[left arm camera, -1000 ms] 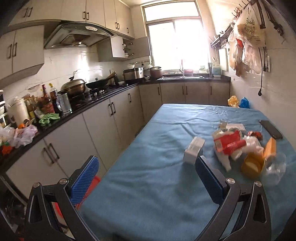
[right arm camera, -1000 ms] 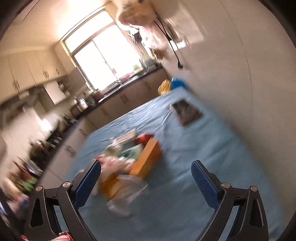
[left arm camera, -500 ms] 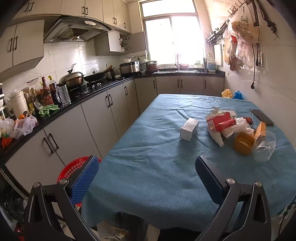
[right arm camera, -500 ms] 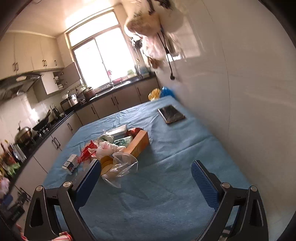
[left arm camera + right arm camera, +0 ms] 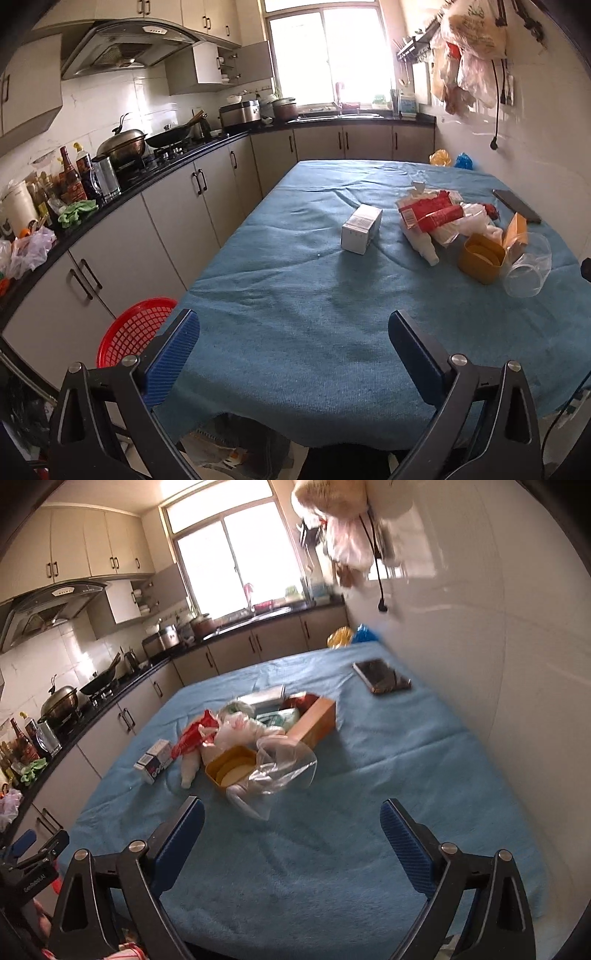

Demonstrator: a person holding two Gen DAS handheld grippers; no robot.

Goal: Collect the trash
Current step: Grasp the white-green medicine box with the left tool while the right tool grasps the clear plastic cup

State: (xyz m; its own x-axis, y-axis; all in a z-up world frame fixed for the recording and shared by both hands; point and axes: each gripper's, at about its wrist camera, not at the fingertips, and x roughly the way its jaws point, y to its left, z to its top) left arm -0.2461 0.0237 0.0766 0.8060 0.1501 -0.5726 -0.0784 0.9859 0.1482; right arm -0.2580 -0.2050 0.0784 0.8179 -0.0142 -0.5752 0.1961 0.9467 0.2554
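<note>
A heap of trash lies on the blue-clothed table (image 5: 295,314): a white carton (image 5: 361,229), a red-and-white wrapper (image 5: 430,214), an orange tub (image 5: 480,258) and a clear plastic cup (image 5: 526,269). The right wrist view shows the same cup (image 5: 282,771), tub (image 5: 231,768), carton (image 5: 153,760) and an orange box (image 5: 314,723). My left gripper (image 5: 293,350) hangs open over the near table edge, well short of the carton. My right gripper (image 5: 291,834) is open too, just before the cup, holding nothing.
A red mesh basket (image 5: 129,328) stands on the floor left of the table. A dark phone (image 5: 382,675) lies near the wall. Kitchen counter with pots and bottles (image 5: 74,177) runs along the left. Bags (image 5: 469,55) hang on the right wall.
Both grippers have pulled back and lifted from the trash heap. The near table edge and the red basket have come into the left view. Both stay open.
</note>
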